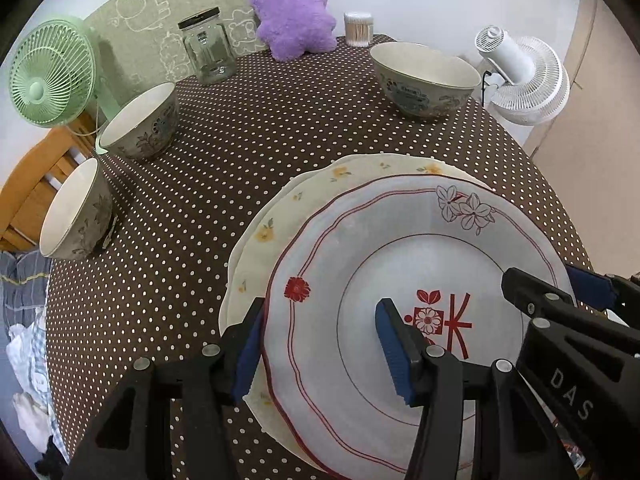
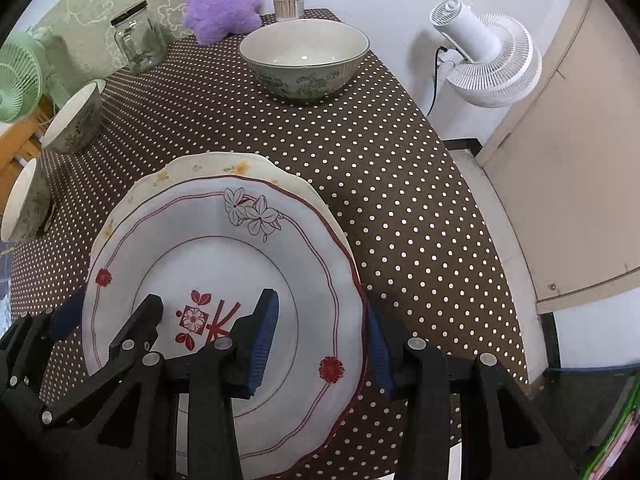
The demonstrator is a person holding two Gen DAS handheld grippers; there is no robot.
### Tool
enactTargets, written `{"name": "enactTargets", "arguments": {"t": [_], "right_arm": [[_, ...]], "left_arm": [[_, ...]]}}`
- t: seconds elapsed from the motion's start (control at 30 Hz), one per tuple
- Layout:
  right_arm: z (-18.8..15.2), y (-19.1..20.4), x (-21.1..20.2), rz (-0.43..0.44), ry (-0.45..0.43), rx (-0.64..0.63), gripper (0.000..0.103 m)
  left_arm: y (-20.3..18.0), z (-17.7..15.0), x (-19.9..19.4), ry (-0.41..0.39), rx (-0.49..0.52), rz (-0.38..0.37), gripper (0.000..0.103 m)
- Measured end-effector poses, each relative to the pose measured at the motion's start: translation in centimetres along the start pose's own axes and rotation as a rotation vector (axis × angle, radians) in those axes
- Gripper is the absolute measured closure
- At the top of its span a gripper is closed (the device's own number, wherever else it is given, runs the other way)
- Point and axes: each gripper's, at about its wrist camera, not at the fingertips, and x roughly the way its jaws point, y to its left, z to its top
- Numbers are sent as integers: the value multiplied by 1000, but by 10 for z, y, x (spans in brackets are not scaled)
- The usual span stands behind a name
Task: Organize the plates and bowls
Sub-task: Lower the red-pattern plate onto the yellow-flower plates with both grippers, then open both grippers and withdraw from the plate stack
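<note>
I'm gripping the red-trimmed white plate (image 1: 384,264) with left gripper (image 1: 320,344) and right gripper (image 2: 320,344), lying on yellow-flowered cream plate (image 1: 280,216), three floral bowls, the largest (image 2: 304,60) at the table's far edge, standing well apart

A white plate with red trim (image 2: 224,248) is seen lying on a cream plate with yellow flowers (image 2: 208,166) on the polka-dot table (image 2: 400,184). The right rim of the white plate is straddled by the right claw (image 2: 320,344), one blue pad over the plate, the other outside its edge. The left rim is likewise straddled by the left claw (image 2: 108,316). A large bowl (image 2: 304,60), two smaller bowls, a glass jar (image 2: 138,38) and a purple plush toy (image 2: 220,0) are set farther back.
</note>
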Motion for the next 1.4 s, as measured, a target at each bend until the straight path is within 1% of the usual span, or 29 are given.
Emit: {"name": "enactTargets", "arguments": {"t": [0.1,0.17,0.23,0.3,0.33,0.37,0.67,0.77,0.93,1.0,1.07,1.1,1.17,1.27,1.4], "right_arm": [[0,-4,-2,17,0,-2,56],[-2,-5,-4,14,6,-10,56],[-5,-7,-7,25,17,-19,58],[-8,-10,-10,39,12,-26,71],[-8,-10,-10,30,13,-37,75],[-8,-9,-10,25,14,-42,76],[3,-2,-6,24,2,-86,78],[7,1,-3,24,-4,-102,77],[11,4,-1,9,4,-100,76],[10,5,-1,5,10,-104,72],[10,7,-7,4,-11,-103,62],[10,8,-11,-1,-22,-104,59],[10,11,-20,-6,-52,-97,47],[11,17,-33,-2,-84,-88,37],[11,37,-53,8,-133,-94,34]], "left_arm": [[-2,-1,1,0,0,17,45],[-5,-1,2,2,13,39,41],[-5,-1,2,2,8,42,40],[-5,-1,2,3,2,45,39],[-5,-1,3,5,1,48,38],[-6,-1,3,8,0,50,36],[-4,2,4,8,-18,63,24],[0,2,3,4,-34,62,22],[9,0,-3,-1,-55,30,21],[14,0,-6,-4,-67,21,21],[22,0,-13,-13,-81,13,21],[26,0,-16,-18,-88,9,21],[35,0,-21,-23,-101,-1,21],[48,-3,-31,-41,-108,-12,21],[69,-6,-48,-72,-111,-17,21]]}}
